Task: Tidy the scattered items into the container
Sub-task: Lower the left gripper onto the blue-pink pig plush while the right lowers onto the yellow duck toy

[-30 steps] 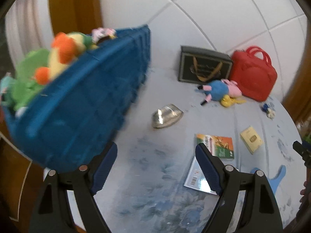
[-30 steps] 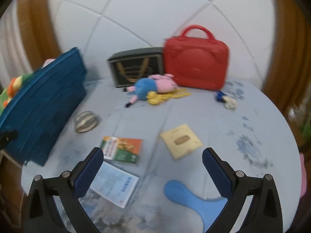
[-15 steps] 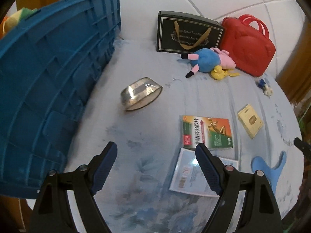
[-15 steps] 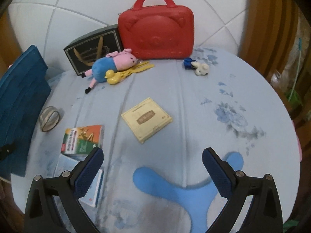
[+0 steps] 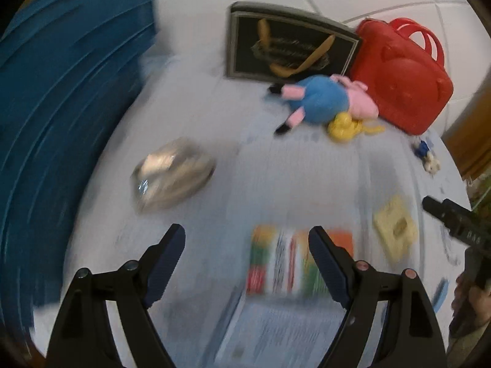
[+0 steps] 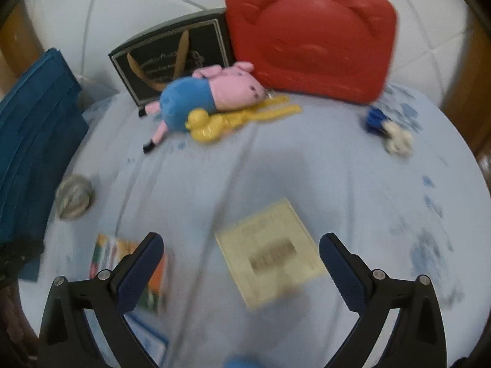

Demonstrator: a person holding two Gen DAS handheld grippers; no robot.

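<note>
Card [image 6: 270,250], cream, flat on the blue bedsheet [image 6: 353,165], which we log squarely between our right tongs [image 6: 241,265], gaping and empty; left tongs [image 5: 247,256], equally wide, over the striped booklet [image 5: 294,263]; blue crate [image 5: 61,122] far left.

both wrist views look steeply down along their fingers at the bed [image 5: 276,178], fairly near. the left sits nearer the crate [image 5: 61,122], at 9 o'clock. both share the plush pig [image 6: 208,98], red bag [image 5: 402,86] and yellow card [image 6: 270,251].
</note>
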